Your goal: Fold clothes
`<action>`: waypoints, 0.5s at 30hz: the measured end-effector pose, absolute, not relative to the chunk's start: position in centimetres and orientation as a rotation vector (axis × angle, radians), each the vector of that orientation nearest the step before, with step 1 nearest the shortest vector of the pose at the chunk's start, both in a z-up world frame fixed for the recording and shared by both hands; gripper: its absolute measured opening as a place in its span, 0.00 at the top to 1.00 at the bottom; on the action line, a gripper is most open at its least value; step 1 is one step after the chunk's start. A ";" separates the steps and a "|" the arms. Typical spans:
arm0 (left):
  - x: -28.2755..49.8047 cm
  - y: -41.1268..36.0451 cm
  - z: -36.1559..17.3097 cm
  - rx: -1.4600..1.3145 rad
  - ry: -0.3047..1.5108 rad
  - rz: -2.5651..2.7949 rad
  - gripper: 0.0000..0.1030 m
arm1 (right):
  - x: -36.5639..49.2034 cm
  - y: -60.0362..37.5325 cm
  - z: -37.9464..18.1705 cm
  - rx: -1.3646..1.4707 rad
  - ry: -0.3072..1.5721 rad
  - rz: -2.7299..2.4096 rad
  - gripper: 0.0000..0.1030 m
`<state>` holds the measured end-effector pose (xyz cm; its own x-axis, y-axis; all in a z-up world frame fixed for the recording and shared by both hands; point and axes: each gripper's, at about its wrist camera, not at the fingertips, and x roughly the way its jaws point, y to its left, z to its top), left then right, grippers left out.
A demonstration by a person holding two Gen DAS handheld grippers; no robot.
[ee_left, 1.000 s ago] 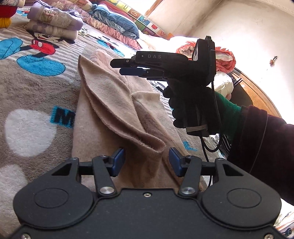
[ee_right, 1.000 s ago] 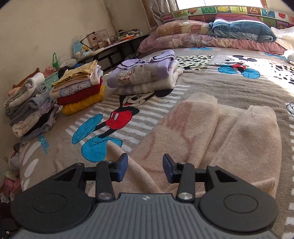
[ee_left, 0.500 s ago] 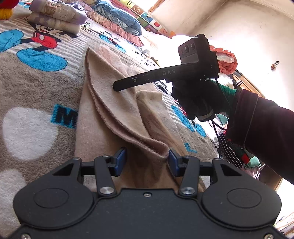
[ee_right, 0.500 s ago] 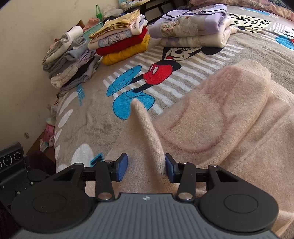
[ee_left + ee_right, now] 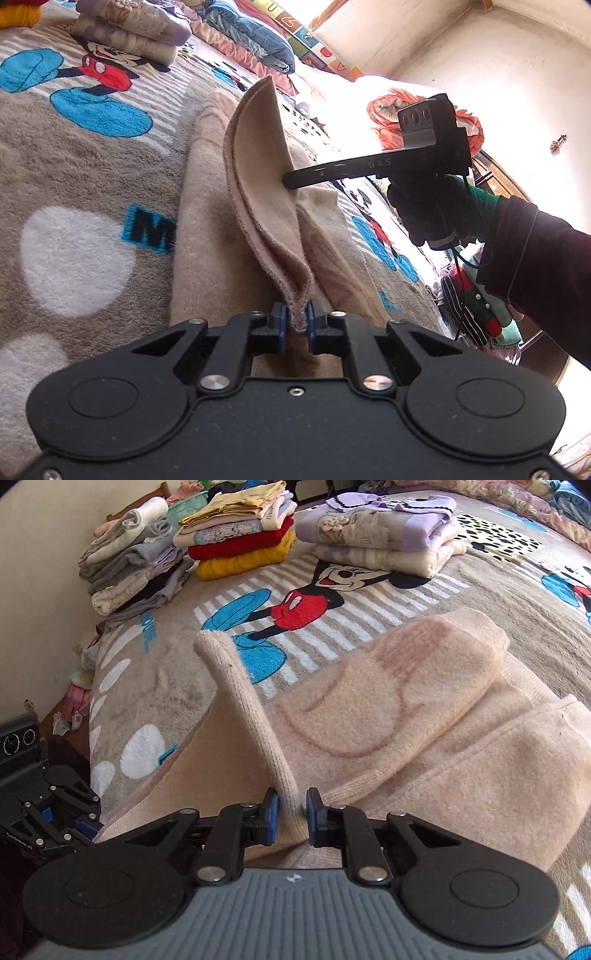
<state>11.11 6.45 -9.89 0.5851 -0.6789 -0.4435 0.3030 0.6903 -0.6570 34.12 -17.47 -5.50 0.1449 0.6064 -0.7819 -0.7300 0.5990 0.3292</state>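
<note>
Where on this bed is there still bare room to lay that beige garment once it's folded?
Bare blanket lies between the beige garment and the wall-side stacks. The far strip is crowded: the red-and-yellow stack and the lilac pile.

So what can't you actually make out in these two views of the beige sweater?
- Left wrist view: the right hand-held gripper tips, hidden behind the raised beige sweater edge.
- Right wrist view: the sweater's near hem, covered by the gripper body; the left hand-held gripper is cut off by the frame edge.
- Both views: the sweater's whole outline.
</note>
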 end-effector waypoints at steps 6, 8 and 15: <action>11.2 8.0 -11.0 -0.691 0.781 -0.539 0.92 | 34.0 -18.3 -7.2 -0.027 1.046 0.908 0.83; 11.3 8.4 -11.1 -0.719 0.783 -0.538 0.92 | 33.8 -18.3 -7.6 -0.011 1.040 0.887 0.84; 11.5 8.6 -11.3 -0.730 0.794 -0.533 0.92 | 32.5 -18.7 -6.6 0.025 0.951 0.870 0.86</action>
<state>11.47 8.58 -11.31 0.5958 -0.6694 -0.4437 0.1569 0.6389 -0.7531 32.50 -18.69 -6.57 0.2784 0.6589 -0.6988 -0.6381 0.6707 0.3782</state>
